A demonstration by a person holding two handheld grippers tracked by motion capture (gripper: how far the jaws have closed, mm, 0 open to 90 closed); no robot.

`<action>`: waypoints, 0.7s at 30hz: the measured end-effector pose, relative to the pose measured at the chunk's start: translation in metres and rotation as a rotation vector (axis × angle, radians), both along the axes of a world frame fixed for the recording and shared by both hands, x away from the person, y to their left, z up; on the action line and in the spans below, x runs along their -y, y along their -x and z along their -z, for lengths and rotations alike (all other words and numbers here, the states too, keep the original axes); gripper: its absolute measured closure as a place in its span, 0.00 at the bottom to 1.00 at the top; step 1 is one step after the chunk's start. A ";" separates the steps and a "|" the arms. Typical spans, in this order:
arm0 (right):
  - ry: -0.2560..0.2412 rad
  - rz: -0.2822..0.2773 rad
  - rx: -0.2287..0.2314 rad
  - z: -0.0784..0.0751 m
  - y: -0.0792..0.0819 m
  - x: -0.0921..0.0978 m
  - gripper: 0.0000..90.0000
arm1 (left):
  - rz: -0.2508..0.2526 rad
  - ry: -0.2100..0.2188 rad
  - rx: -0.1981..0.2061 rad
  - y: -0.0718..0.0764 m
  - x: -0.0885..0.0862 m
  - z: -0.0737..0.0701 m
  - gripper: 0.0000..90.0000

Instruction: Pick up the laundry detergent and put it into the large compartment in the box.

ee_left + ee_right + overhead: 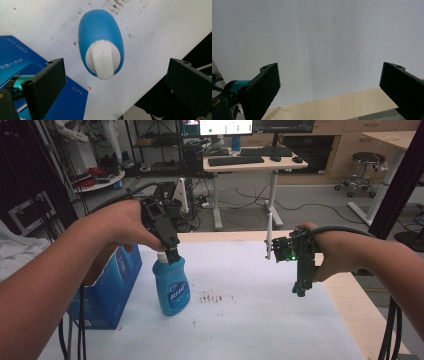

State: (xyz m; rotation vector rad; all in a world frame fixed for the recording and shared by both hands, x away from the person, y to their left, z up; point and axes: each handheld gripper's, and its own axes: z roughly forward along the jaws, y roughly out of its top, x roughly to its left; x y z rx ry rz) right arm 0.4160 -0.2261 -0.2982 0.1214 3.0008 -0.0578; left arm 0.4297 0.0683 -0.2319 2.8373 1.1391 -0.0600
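While the left gripper [172,254] hangs just over its white cap, the blue bottle [171,287] stands upright on the white sheet [250,325] that covers the worktop [360,310], at about 9 o'clock from the sheet's middle. Its long axis runs straight up, cap at the top and broad base on the sheet. From the left gripper view the bottle [100,42] is seen end-on from above: the white cap [103,60] is an oblong strip whose length points toward 12 o'clock in that view, and the blue body widens out behind it. The jaws of the left gripper [115,80] stand wide open, one on each side of the cap and well clear of it, so nothing is gripped.

A blue box [112,285] stands at 9 o'clock from the bottle, just beside it; its corner [30,75] shows under the near jaw in the left gripper view. A patch of dark specks [212,297] marks the sheet at 3 o'clock from the bottle.

The right gripper [300,287] hangs well apart at 3 o'clock, pointing down over the sheet's right edge. In the right gripper view its jaws are wide open with nothing between them, above bare sheet [324,45] and a strip of wooden worktop [332,105].
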 end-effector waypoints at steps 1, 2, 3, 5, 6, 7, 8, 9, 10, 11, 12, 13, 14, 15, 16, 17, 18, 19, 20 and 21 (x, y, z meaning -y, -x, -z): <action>0.001 -0.005 0.001 0.000 0.000 0.000 0.02 | -0.013 -0.001 -0.003 -0.001 0.002 0.005 0.03; 0.000 -0.007 0.001 0.000 0.000 0.000 0.02 | -0.013 -0.008 -0.006 -0.001 0.003 0.007 0.03; 0.001 -0.008 0.002 0.000 0.000 0.000 0.02 | -0.003 -0.019 -0.007 -0.003 0.004 0.009 0.03; 0.001 -0.001 0.005 0.001 0.000 -0.001 0.02 | -0.014 -0.016 -0.004 -0.004 0.004 0.011 0.03; 0.002 -0.001 0.007 0.001 0.000 -0.001 0.02 | -0.025 -0.010 -0.008 -0.006 0.004 0.016 0.03; 0.002 -0.001 0.007 0.001 0.000 -0.001 0.02 | -0.025 -0.010 -0.008 -0.006 0.004 0.016 0.03; 0.001 -0.005 0.001 0.001 0.000 -0.001 0.02 | -0.027 -0.009 -0.006 -0.008 0.004 0.021 0.03; 0.004 -0.003 0.000 0.001 0.000 -0.001 0.02 | -0.035 0.000 -0.006 -0.010 0.003 0.023 0.03; 0.004 -0.003 0.000 0.001 0.000 -0.001 0.02 | -0.035 0.000 -0.006 -0.010 0.003 0.023 0.03; 0.010 -0.009 0.002 0.002 -0.001 -0.001 0.02 | -0.038 0.010 -0.008 -0.011 0.002 0.028 0.03; 0.011 -0.009 0.001 0.002 -0.001 -0.001 0.02 | -0.045 0.012 -0.010 -0.012 0.002 0.031 0.03; 0.011 -0.009 0.001 0.002 -0.001 -0.001 0.02 | -0.045 0.012 -0.010 -0.012 0.002 0.031 0.03; 0.011 -0.006 0.000 0.002 -0.001 -0.001 0.02 | -0.049 0.005 -0.021 -0.013 0.002 0.037 0.03; 0.011 -0.005 0.000 0.002 -0.001 -0.001 0.02 | -0.045 0.001 -0.025 -0.014 0.002 0.040 0.03; 0.011 -0.005 0.000 0.002 -0.001 -0.001 0.02 | -0.041 -0.006 -0.031 -0.016 0.002 0.042 0.03; 0.008 0.009 0.001 0.002 -0.001 -0.001 0.02 | -0.049 -0.010 -0.031 -0.016 0.002 0.044 0.03; 0.009 -0.004 0.002 0.002 -0.002 -0.001 0.02 | -0.050 -0.016 -0.031 -0.017 0.002 0.046 0.03; 0.012 -0.001 0.001 0.003 -0.002 -0.002 0.02 | -0.055 -0.020 -0.034 -0.018 0.002 0.048 0.03; 0.012 -0.001 0.003 0.003 -0.002 -0.002 0.02 | -0.055 -0.020 -0.034 -0.018 0.002 0.048 0.03; 0.014 -0.002 0.001 0.003 -0.002 -0.002 0.02 | -0.059 -0.022 -0.038 -0.020 0.003 0.052 0.03</action>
